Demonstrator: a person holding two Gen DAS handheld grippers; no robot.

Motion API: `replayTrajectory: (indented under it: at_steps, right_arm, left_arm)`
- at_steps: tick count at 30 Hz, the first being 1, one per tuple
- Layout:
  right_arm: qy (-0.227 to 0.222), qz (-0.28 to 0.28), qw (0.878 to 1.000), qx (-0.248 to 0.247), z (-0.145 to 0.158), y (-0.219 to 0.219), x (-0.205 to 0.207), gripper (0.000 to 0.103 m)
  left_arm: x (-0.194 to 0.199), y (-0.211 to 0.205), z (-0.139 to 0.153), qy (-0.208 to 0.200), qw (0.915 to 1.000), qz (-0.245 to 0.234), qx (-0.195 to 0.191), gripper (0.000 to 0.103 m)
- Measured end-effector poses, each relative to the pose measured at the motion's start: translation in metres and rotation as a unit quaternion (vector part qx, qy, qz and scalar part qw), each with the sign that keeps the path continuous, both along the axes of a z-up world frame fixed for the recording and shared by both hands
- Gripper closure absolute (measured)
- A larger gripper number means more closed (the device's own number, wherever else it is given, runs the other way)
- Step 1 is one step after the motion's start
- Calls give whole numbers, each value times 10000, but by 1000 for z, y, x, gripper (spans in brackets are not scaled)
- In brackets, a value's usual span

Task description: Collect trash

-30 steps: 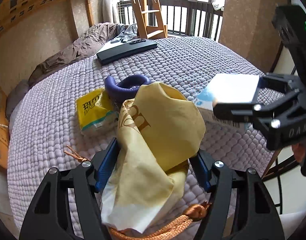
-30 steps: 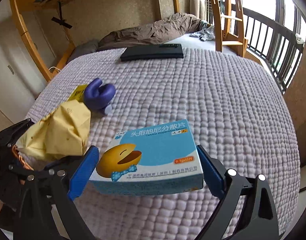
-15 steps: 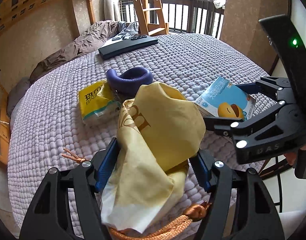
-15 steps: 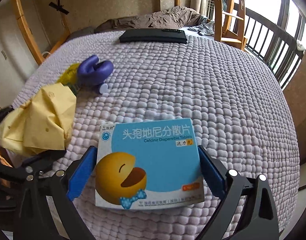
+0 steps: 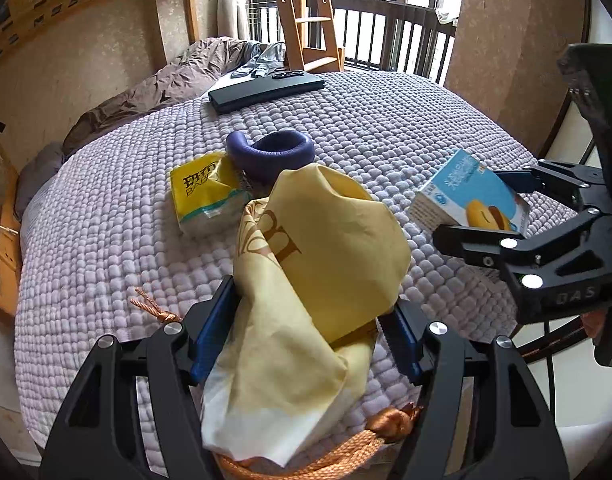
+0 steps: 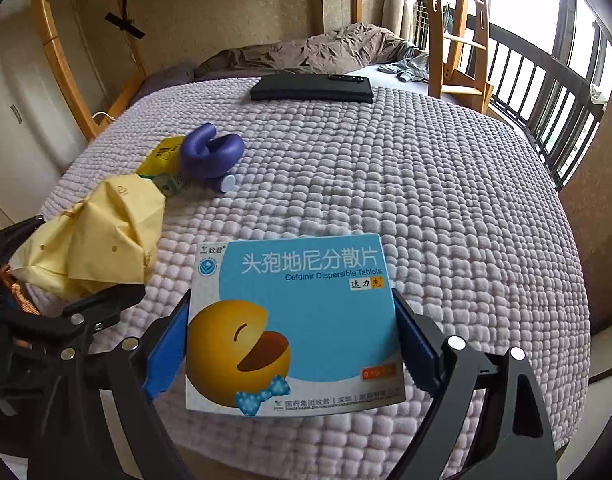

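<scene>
Holding a crumpled yellow paper bag (image 5: 322,256) with an orange rope handle, my left claw (image 5: 306,332) has its blue pads clamped on the paper. My right claw (image 6: 289,344) has a flat blue cardboard tablet box (image 6: 293,320) with a yellow cartoon face between its fingers; its jaws are closing, and the box sits snug between the pads, lifted above the lilac bubble-textured bedspread (image 6: 386,180). Further up the bed lie a yellow plastic tissue pack (image 5: 203,196), touching a purple U-shaped neck pillow (image 5: 273,152). A small pale round cap (image 6: 227,182) rests just beside that pillow. A flat black case (image 6: 312,88) sits near the rumpled brown duvet (image 6: 306,54) at the far end.
</scene>
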State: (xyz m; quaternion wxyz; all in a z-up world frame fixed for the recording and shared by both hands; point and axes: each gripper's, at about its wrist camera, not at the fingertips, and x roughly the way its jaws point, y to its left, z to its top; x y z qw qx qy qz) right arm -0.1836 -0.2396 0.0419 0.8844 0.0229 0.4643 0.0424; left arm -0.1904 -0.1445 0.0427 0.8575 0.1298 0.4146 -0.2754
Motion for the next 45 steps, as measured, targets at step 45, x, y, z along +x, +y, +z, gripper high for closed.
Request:
replayTrajectory:
  at_steps: [45]
  right_arm:
    - [-145, 251, 9991, 300, 40, 30, -111, 15]
  left_arm:
    - [-71, 17, 21, 79, 9987, 7, 500, 34]
